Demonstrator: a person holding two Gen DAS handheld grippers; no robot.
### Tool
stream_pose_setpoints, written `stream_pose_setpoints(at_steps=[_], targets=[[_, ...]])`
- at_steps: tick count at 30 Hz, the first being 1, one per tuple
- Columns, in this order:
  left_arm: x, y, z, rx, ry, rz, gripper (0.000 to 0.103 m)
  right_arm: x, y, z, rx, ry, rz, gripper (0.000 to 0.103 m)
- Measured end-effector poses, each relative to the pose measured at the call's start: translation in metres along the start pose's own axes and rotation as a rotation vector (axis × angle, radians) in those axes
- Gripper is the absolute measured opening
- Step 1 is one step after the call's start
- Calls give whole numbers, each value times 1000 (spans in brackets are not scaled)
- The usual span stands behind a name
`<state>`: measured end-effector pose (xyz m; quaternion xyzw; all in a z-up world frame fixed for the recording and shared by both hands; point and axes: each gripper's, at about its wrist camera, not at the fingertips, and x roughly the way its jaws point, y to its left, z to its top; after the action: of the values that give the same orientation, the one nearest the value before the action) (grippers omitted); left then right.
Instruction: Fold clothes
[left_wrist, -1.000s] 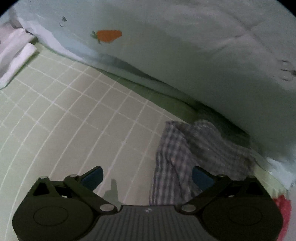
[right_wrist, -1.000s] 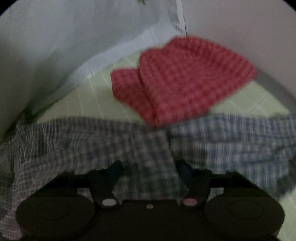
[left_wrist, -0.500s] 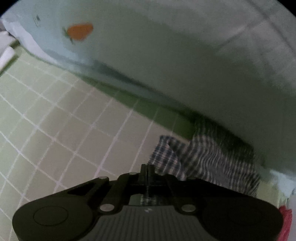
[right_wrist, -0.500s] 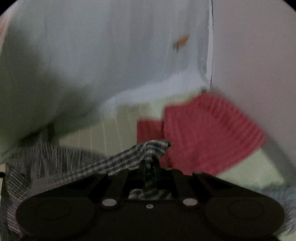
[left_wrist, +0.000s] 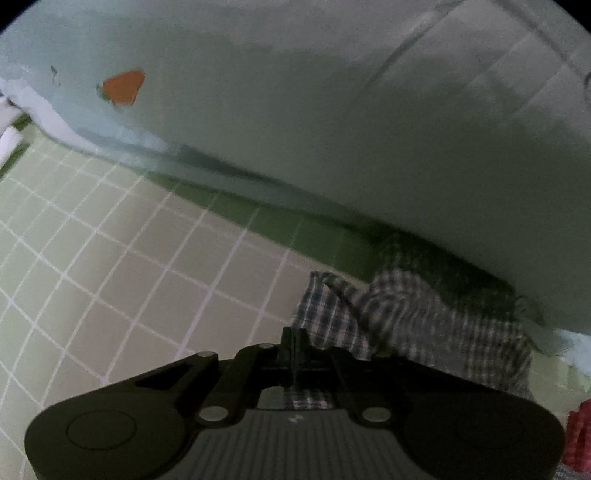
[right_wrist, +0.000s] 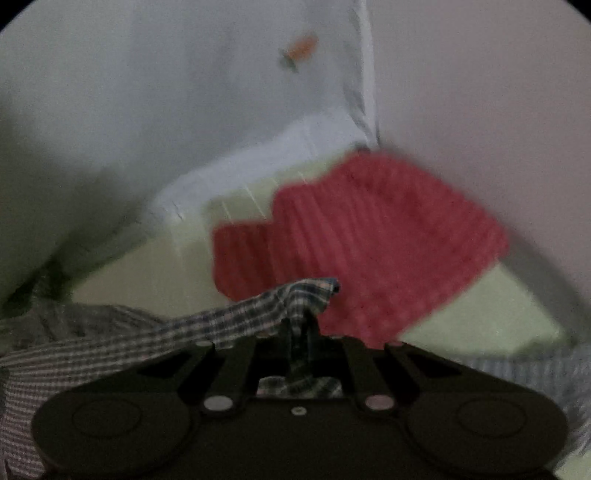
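A grey-blue plaid garment (left_wrist: 406, 317) lies crumpled on the green checked sheet (left_wrist: 110, 266), partly under a pale quilt. My left gripper (left_wrist: 293, 343) is shut on the plaid garment's edge, and cloth shows between the jaws. In the right wrist view the same plaid garment (right_wrist: 229, 321) stretches off to the left in a taut band. My right gripper (right_wrist: 301, 325) is shut on another corner of it, and a tuft pokes up above the fingers.
A red checked garment (right_wrist: 369, 243) lies folded beyond the right gripper, by a pale wall (right_wrist: 480, 92); its corner (left_wrist: 580, 439) shows at the left view's lower right. The pale quilt (left_wrist: 332, 110) with a carrot print (left_wrist: 123, 86) bulges over the far side.
Both grippers went from open over the plaid garment to shut on it. The right one has lifted its corner, pulling the cloth taut.
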<state>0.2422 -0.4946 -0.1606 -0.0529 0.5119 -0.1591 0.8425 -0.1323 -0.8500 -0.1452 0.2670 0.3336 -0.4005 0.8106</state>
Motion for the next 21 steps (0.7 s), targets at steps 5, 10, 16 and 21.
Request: stream_pose_setpoints(at_steps=[5, 10, 16, 21], targets=[[10, 5, 1, 10, 45, -4, 6, 15, -4, -16, 63, 27, -19, 8], [-17, 7, 3, 46, 16, -23, 52, -6, 17, -14, -22, -37, -57, 8], [-92, 19, -20, 93, -75, -64, 82, -66, 60, -25, -191, -165, 14, 8], [-146, 30, -73, 128, -83, -83, 87, -106, 103, -74, -328, -138, 198, 8]])
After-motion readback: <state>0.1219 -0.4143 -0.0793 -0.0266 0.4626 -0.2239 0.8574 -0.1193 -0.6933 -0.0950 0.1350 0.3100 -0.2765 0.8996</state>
